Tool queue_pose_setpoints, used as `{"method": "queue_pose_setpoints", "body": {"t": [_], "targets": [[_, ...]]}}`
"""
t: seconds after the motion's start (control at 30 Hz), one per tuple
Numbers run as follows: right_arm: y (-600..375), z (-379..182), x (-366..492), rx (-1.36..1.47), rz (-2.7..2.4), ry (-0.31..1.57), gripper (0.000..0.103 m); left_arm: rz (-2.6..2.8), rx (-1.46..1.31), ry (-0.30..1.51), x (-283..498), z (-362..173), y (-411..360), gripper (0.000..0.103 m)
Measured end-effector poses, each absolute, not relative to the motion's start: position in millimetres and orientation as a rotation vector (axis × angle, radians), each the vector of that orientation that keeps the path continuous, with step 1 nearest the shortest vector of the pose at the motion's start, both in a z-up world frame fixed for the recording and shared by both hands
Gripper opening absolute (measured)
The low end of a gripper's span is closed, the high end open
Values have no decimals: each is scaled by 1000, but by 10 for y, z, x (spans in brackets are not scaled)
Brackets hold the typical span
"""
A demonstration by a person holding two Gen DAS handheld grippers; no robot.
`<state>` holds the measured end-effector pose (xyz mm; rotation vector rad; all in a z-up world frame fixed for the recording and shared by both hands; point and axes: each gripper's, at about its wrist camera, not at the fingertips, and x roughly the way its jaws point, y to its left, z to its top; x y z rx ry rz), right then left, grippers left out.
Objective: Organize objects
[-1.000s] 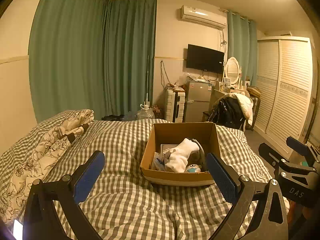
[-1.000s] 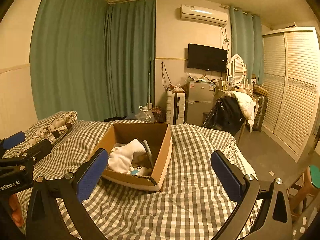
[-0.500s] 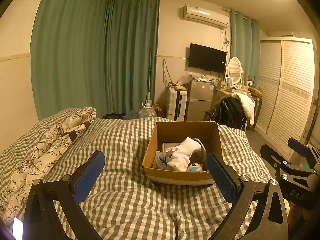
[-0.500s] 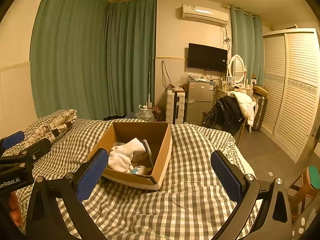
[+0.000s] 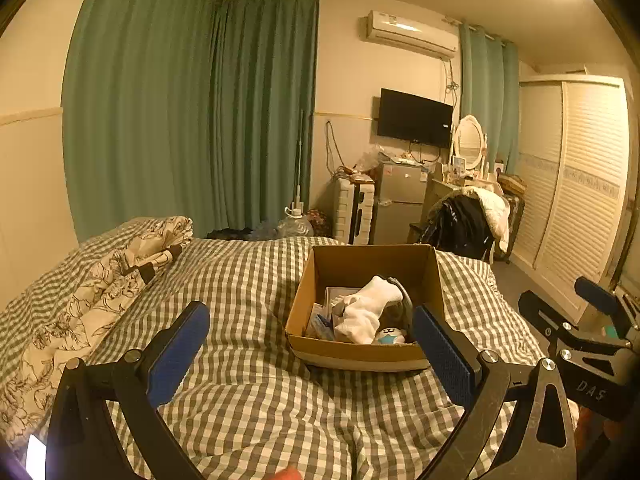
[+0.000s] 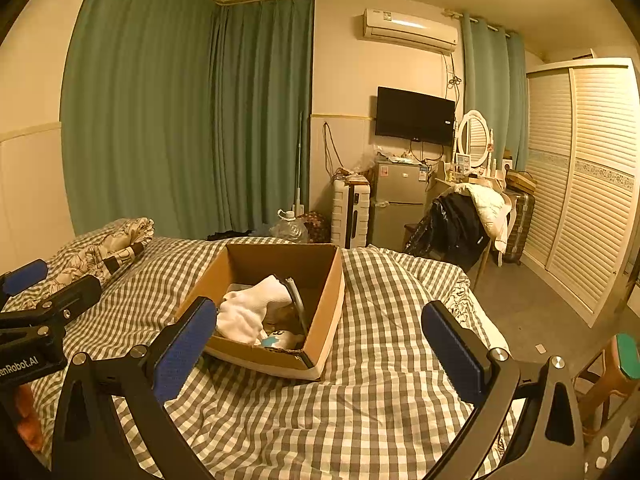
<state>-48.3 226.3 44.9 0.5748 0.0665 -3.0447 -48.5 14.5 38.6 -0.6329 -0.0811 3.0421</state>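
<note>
- Your left gripper (image 5: 310,344) hung above the checked bedspread (image 5: 248,400) with its jaws wide apart and nothing between the blue pads.
- Your right gripper (image 6: 320,340) had its jaws equally spread, empty, over the same bedspread.
- The cardboard box (image 5: 362,354) sat open on the bed, ahead of your left gripper and slightly to its right; from the right wrist view the cardboard box (image 6: 324,312) lay ahead and to the left.
- The box looked plain brown, shallow, with a pale band along the bottom of its near wall.
- Inside it, a white sock (image 5: 366,310) lay bunched on top, draped over other items.
- Beside the sock you had a small pale-blue and white object (image 5: 390,334) near the front wall; what it was could not be told.
- A dark curved band (image 6: 296,296) leaned behind the sock.
- Flat white and blue packets (image 5: 320,320) lay at the box's left side.
- A floral quilt (image 5: 92,296) lay crumpled along the bed's left edge, well apart from the box.
</note>
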Motion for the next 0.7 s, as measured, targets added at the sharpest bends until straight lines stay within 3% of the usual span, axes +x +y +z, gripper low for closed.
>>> {"method": "queue_pose_setpoints", "body": {"t": [0.7], "targets": [[2251,426,-478,585,-3042,74,103,3044,-643,-79,-481,376,153,103]]}}
